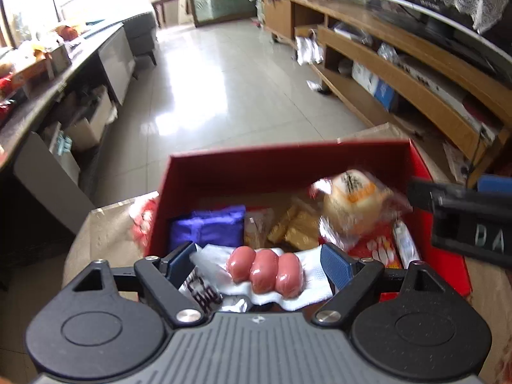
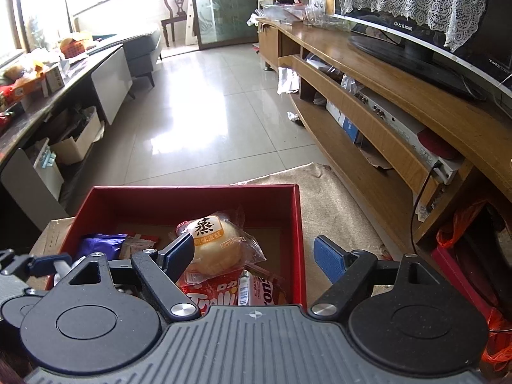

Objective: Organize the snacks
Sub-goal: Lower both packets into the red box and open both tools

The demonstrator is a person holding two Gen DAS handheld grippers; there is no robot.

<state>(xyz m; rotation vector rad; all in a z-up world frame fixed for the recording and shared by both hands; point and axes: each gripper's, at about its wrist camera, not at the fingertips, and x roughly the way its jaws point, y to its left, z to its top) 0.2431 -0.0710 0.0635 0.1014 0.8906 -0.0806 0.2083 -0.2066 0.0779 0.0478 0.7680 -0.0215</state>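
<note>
1. A red cardboard box [image 2: 297, 233] with an open top stands on a beige mat [image 2: 336, 204]; every place below is given from this box.
2. Inside it, near the middle, lies a round pale steamed cake in a clear wrapper [image 2: 214, 246], on top of a red candy packet with white letters [image 2: 211, 294].
3. At the inner left side lies a purple foil packet [image 1: 208, 230].
4. At the near edge, a clear pack of three pink sausages [image 1: 265, 272] lies on a white packet.
5. The left gripper [image 1: 259, 259] hangs over the near edge, its tongs wide; the sausage pack lies between them, untouched.
6. The right gripper [image 2: 256, 252] hangs over the near right corner, its tongs wide and holding nothing.
</note>
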